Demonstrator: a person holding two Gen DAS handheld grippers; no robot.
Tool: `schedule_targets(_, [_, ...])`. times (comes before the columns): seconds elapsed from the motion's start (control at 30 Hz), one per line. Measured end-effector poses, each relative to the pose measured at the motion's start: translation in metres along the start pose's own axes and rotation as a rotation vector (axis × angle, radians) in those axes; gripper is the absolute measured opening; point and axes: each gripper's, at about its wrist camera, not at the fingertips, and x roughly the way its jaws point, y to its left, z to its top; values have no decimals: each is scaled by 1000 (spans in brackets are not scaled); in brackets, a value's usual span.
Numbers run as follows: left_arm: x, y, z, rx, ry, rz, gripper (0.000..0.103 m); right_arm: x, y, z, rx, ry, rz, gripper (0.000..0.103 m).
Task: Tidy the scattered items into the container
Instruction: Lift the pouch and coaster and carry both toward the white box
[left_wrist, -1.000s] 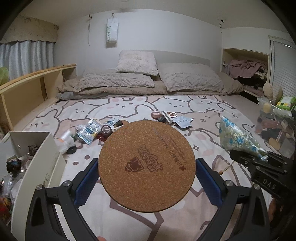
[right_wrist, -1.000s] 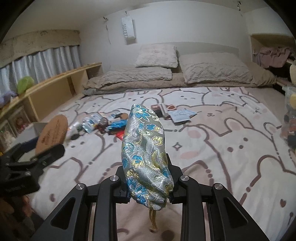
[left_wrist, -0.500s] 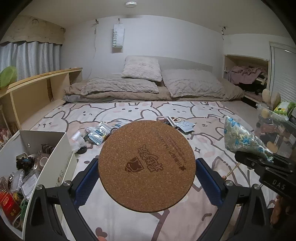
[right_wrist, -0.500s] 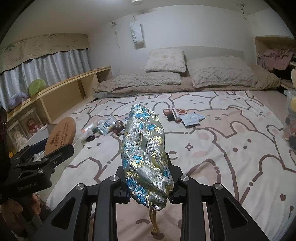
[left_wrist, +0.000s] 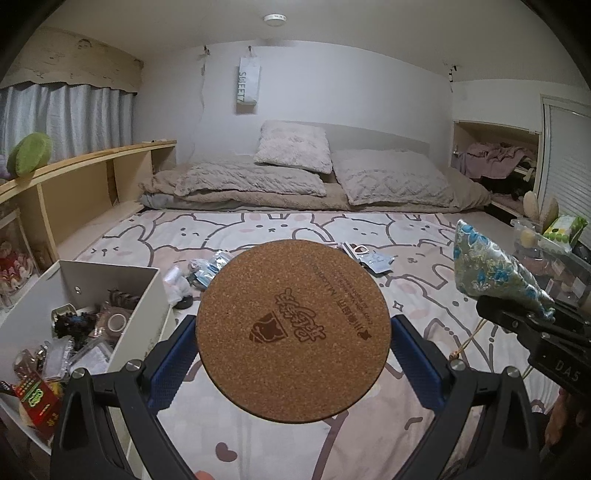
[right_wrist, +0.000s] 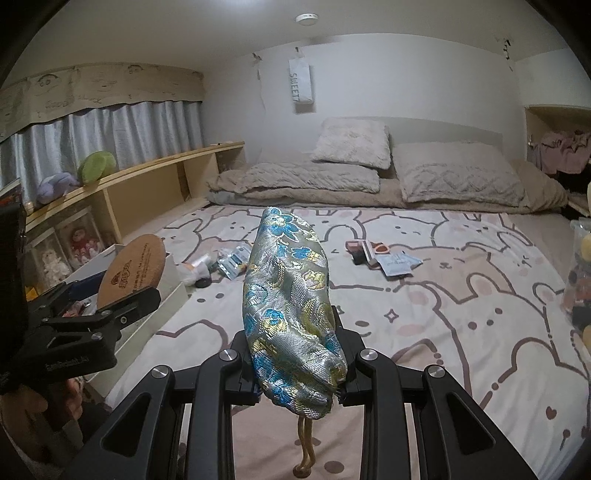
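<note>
My left gripper (left_wrist: 293, 354) is shut on a round cork coaster (left_wrist: 293, 330) with a printed logo, held above the bed, just right of the white storage box (left_wrist: 142, 295). The box holds several small items. My right gripper (right_wrist: 297, 363) is shut on a silver brocade pouch (right_wrist: 290, 310) with blue and gold flowers; its cord hangs below. The pouch also shows at the right of the left wrist view (left_wrist: 491, 271). The coaster also shows in the right wrist view (right_wrist: 131, 271). Scattered packets (right_wrist: 231, 264) and cards (right_wrist: 382, 256) lie on the bunny-print bedsheet (right_wrist: 461, 317).
Pillows and a folded blanket (left_wrist: 306, 181) lie at the head of the bed. A wooden shelf (left_wrist: 74, 184) runs along the left side. A clear bin with small things (left_wrist: 546, 243) stands at the right edge.
Both grippers have pulled back and risen, still holding their items. The white box has come further into the left wrist view, and the scattered items look farther away.
</note>
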Motion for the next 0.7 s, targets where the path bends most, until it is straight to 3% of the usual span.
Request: schedule_targets(0.7, [-36, 39, 5, -33, -31, 79, 100, -6, 44, 15, -83, -33, 69, 28])
